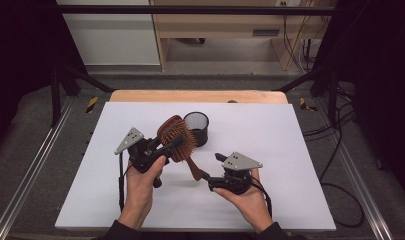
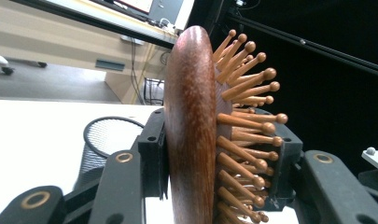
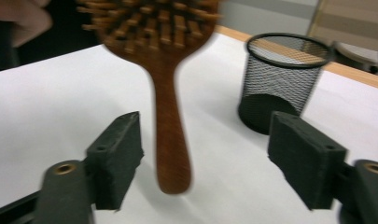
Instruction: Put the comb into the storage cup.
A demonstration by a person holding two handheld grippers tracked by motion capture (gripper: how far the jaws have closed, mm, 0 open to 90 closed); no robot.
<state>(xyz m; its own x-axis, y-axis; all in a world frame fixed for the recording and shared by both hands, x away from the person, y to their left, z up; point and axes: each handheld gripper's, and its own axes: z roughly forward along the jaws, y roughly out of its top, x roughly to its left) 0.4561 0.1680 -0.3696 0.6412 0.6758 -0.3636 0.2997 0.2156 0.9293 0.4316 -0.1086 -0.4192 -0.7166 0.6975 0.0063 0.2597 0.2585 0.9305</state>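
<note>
A wooden hairbrush [image 1: 176, 139] with wooden pins is held up above the white table, handle pointing down and toward me. My left gripper [image 1: 174, 144] is shut on the brush head; in the left gripper view the head [image 2: 192, 126] sits clamped between the two black jaws, pins facing right. My right gripper [image 1: 206, 176] is open just below the handle's tip; in the right gripper view the handle [image 3: 170, 135] hangs between the spread jaws without touching either. A black mesh cup [image 1: 196, 127] stands upright behind the brush [image 3: 282, 79].
The white sheet [image 1: 270, 150] covers the table, with a wooden edge [image 1: 200, 96] at the far side. Black frame bars and cables run along both sides. A wooden desk stands beyond the table.
</note>
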